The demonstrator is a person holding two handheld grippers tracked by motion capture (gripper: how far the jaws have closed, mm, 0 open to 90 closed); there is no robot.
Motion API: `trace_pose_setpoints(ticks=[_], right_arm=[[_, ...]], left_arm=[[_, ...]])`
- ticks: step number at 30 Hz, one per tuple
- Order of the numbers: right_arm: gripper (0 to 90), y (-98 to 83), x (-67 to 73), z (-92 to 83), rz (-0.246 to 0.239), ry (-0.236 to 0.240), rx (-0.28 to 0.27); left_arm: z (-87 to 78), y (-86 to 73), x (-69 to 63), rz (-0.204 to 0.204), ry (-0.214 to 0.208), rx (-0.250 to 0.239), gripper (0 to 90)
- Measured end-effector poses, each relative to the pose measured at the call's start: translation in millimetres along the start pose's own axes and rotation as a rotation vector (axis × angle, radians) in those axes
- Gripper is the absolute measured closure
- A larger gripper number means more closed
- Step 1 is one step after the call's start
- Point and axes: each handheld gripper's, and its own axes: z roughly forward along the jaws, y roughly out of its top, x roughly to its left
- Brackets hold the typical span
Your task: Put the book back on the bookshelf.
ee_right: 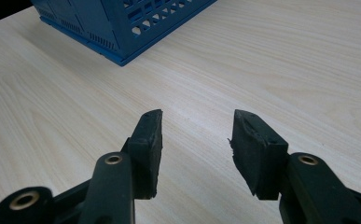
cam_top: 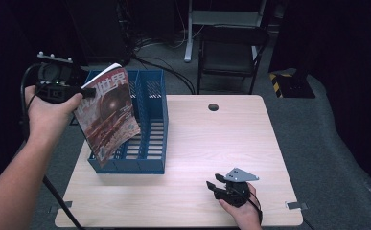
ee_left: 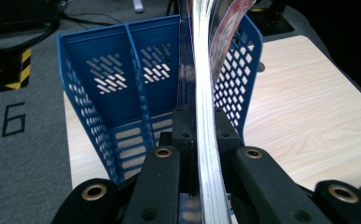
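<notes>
At the left edge of the high view, the left gripper (cam_top: 88,92) is clenching the top corner of a magazine (cam_top: 108,115), whose red-and-brown cover is facing the camera. The magazine is hanging tilted, its lower corner dipping toward the front left of the blue file rack (cam_top: 150,143), which is sitting on the left part of the wooden table (cam_top: 212,143). In the left gripper view, the jaws are pinching the magazine's white page edges (ee_left: 205,140) in the centre of the frame, with the rack's perforated dividers (ee_left: 136,79) standing behind and to the left of them; the magazine is rising over the rack's right-hand compartment.

Moving right in the high view, the table is lying bare across its middle, with a dark round hole (cam_top: 213,107) near its far edge. At the lower right, the right gripper (cam_top: 214,182) is resting low over the tabletop. In the right gripper view its pads (ee_right: 150,135) are standing apart, released, with nothing between them, and a corner of the rack (ee_right: 122,28) is showing at the upper left.
</notes>
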Motion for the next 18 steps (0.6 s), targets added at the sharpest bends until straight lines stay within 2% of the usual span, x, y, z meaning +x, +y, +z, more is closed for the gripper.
trace_pose_setpoints(ticks=[12,13,18], right_arm=[[53.0,0.0,-0.2,-1.7,0.011,0.000,-0.005],[53.0,0.2,-1.1,-1.7,0.000,0.000,-0.007],[53.0,0.1,-0.9,-2.1,0.007,0.001,-0.006]], left_arm=[[20.7,1.5,4.2,-0.064,0.038,-0.023,83.6],[22.3,1.6,5.0,-0.070,0.044,-0.023,83.6],[29.2,2.4,9.3,-0.092,0.073,-0.043,83.6]])
